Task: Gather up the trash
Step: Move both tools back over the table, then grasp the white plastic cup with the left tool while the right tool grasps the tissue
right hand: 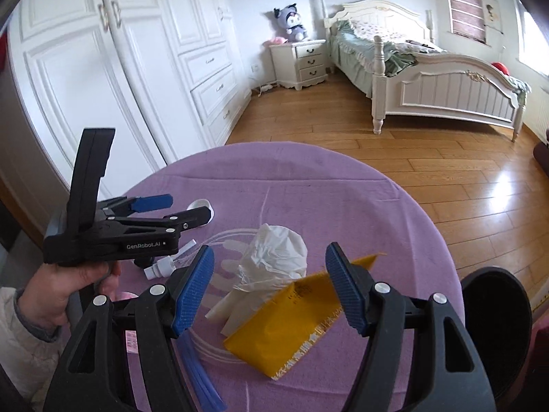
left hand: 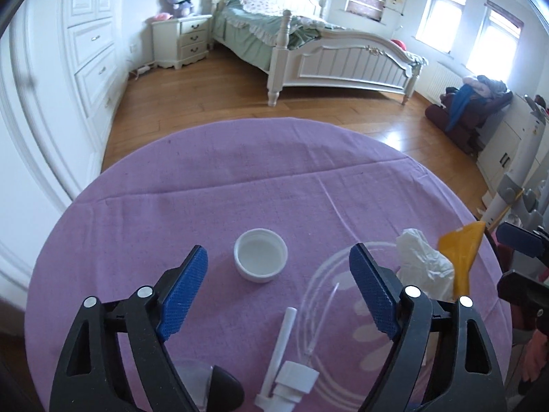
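On the round purple-clothed table [left hand: 240, 178] lie a white cap [left hand: 255, 257], a white pump nozzle [left hand: 284, 374], clear plastic tubing [left hand: 326, 271], a crumpled white wad [left hand: 425, 264] and a yellow packet [left hand: 463, 250]. My left gripper [left hand: 278, 250] hovers open, with the cap just ahead between its fingers and untouched. In the right wrist view my right gripper [right hand: 269, 250] is open above the white wad [right hand: 274, 250] and the yellow packet [right hand: 291, 326], holding nothing. The left gripper [right hand: 188, 206], held in a hand [right hand: 51, 292], partly hides the cap [right hand: 202, 203].
Blue strips [right hand: 200, 374] and a small pink label [right hand: 131, 341] lie near the table's front. A dark round object [right hand: 494, 309] stands at the table's right edge. Beyond are wood floor, a white bed [left hand: 343, 58], a nightstand [left hand: 183, 41] and wardrobes [right hand: 103, 86].
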The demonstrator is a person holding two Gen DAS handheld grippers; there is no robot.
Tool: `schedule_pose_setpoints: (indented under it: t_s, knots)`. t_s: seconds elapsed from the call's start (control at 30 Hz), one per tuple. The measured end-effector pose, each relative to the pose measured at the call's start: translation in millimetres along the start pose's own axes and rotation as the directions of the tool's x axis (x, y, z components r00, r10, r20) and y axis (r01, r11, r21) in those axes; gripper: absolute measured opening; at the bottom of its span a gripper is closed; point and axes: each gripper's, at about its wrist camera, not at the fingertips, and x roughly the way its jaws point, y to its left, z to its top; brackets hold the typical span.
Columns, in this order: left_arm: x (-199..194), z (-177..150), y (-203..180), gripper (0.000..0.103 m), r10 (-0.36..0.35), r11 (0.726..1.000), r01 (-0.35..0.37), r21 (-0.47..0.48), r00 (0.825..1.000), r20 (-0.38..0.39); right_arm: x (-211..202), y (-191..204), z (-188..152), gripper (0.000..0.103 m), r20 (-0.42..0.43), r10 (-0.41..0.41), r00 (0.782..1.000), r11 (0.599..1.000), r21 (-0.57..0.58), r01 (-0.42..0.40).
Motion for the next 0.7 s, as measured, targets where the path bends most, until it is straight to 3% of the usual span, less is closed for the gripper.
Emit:
schedule_pose_setpoints:
  t_s: [0.13,0.3,0.4,0.43,0.5,0.6,0.7]
  knots:
    - [18,2,2,0.074,-0.004,1.0,0.004,-0.001,0.999,-0.048,32,6,5,0.067,-0.105,-0.036,0.994,0.999,-0.033,0.033]
    - [29,3,3,0.061,0.008,1.0,-0.007,0.019,0.997,-0.072,63,5,3,0.064,-0.214,-0.088,0.973,0.996,-0.049,0.08]
    - [30,5,6,0.051,0.014,1.0,-0.012,0.019,0.997,-0.07,71,7,2,0.04,-0.244,-0.145,0.959,0.987,-0.099,0.125]
    - [30,5,8,0.047,0.013,1.0,-0.012,0.019,0.998,-0.067,71,9,2,0.037,-0.247,-0.156,0.956,0.985,-0.112,0.132]
    - [28,5,12,0.038,0.014,1.0,-0.014,0.012,0.998,-0.058,70,9,2,0.02,-0.245,-0.15,0.958,0.986,-0.111,0.126]
    - [25,3,17,0.038,-0.013,1.0,0.012,-0.014,0.999,-0.043,65,7,0,0.009,-0.214,-0.129,0.968,0.99,-0.085,0.113]
    - [15,-3,14,0.038,-0.024,1.0,0.024,-0.008,1.0,-0.014,47,1,3,0.007,-0.131,-0.036,0.991,0.999,-0.011,0.035]
